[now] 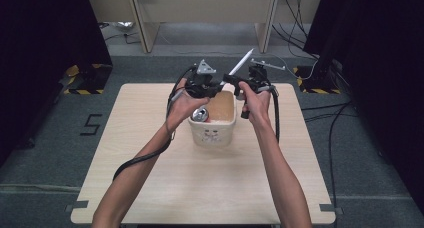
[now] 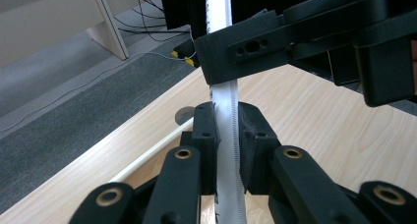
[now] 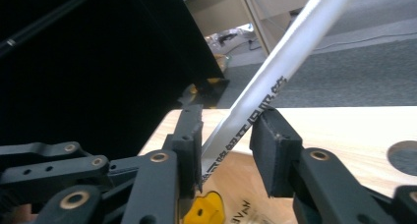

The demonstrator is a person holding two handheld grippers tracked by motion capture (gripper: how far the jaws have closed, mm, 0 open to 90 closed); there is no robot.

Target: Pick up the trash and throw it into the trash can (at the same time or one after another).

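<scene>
Held above the rear rim of a cream tub standing near the middle of the bench, slightly toward the far edge: one flat white tube-like pack, long and narrow, tilted up and away toward the far right corner. Crimped, serrated seam visible along the pack in the left gripper view; black print visible along its side in the right gripper view, too skewed to read.

Left gripper: clenched on the pack's lower part, both pads pressed flat against it. Left hand wrapped round the gripper body, over the tub's left rear corner.

Right gripper: jaws astride the pack higher up, partly closed. In the right gripper view, left pad against the pack, right pad just beside it; full pinch cannot be confirmed. Right hand just behind the tub's right rear corner.

Inside the tub: a shiny metallic item at the left side, plus a yellow piece seen below the right gripper's jaws. Printed marks on the tub's front wall.
</scene>
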